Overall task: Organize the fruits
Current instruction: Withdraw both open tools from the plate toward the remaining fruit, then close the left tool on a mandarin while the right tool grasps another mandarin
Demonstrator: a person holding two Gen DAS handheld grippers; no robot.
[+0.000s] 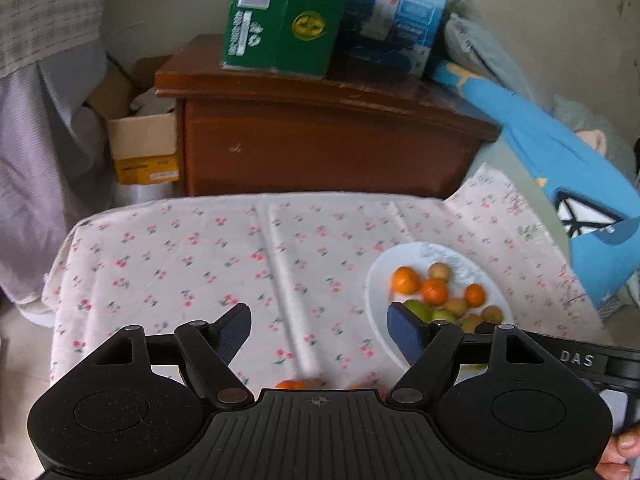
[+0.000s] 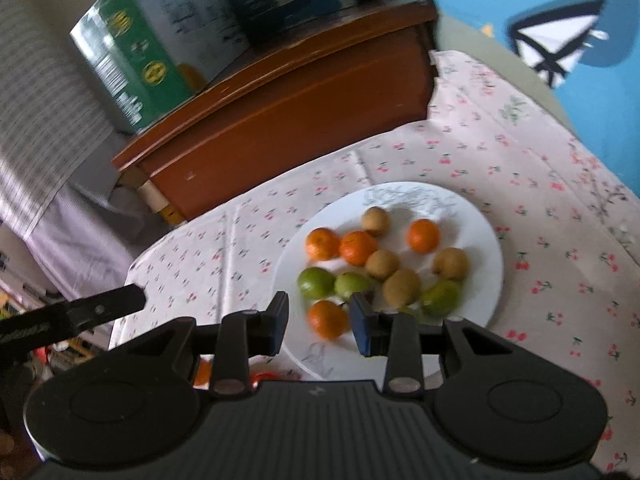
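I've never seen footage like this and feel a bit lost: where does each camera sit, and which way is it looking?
Left wrist view: rides on the left claw, looking forward and down over the cherry-print cloth toward a wooden cabinet; its open fingers and a fingertip show.
Right wrist view: rides on the right claw, aimed at the white plate of fruit; its fingers flank an orange.
Shared: plate, cloth, cabinet, green box.

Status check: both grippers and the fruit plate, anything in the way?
Left gripper open, empty, over bare cloth. Right gripper part open above an orange on the white plate, not gripping. Loose oranges near table edge. Nothing blocking.
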